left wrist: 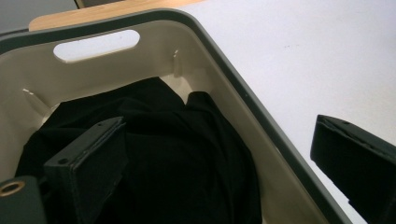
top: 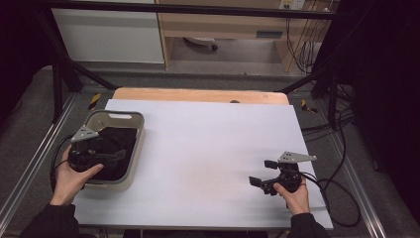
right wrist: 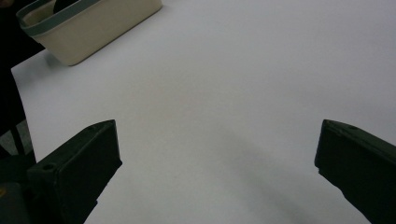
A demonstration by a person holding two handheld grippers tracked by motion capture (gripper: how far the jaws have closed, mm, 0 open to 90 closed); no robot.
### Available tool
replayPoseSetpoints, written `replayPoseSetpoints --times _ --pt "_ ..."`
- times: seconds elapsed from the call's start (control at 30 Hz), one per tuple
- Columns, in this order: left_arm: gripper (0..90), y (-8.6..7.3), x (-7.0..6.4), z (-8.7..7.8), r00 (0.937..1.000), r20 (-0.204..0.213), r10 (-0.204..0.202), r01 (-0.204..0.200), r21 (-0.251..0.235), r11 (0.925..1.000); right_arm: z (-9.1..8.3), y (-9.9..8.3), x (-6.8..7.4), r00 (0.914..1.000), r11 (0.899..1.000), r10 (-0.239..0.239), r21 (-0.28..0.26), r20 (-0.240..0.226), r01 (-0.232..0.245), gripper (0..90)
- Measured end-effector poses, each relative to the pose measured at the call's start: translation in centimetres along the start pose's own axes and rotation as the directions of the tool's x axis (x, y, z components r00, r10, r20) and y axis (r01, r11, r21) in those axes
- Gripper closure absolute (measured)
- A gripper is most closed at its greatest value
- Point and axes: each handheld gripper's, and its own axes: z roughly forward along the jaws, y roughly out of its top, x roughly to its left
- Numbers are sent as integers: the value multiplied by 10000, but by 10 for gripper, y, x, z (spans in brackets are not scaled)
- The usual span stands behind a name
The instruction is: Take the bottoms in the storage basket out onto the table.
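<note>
A black garment [left wrist: 154, 149] is lying bunched inside the cream plastic basket [top: 136, 148] at the left of the white surface [top: 208, 148], apparently not yet lifted out. The left claw [left wrist: 219, 154] is hanging wide open across the basket's rim, one jaw over the cloth, gripping nothing. The right claw [right wrist: 215, 172] is waiting wide open and empty over bare surface.

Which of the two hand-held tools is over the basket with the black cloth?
The left tool, open, reaches over the beige basket and its black cloth. The right tool hangs above bare white table, well away.
</note>
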Motion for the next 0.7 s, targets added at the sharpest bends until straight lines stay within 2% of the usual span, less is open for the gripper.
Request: replayPoseSetpoints --times 0.27,0.53,0.7 --pt "39 2 8 4 9994 -327 62 -52 310 9995 0 0 0 10000 10000 -3 9 15 3 6" --pt "39 4 17 9 9986 -523 3 17 384 9993 1 0 0 10000 10000 -8 23 29 8 6" --pt "39 6 20 13 9978 -629 200 -174 409 9990 1 0 0 10000 10000 -8 24 28 8 6"
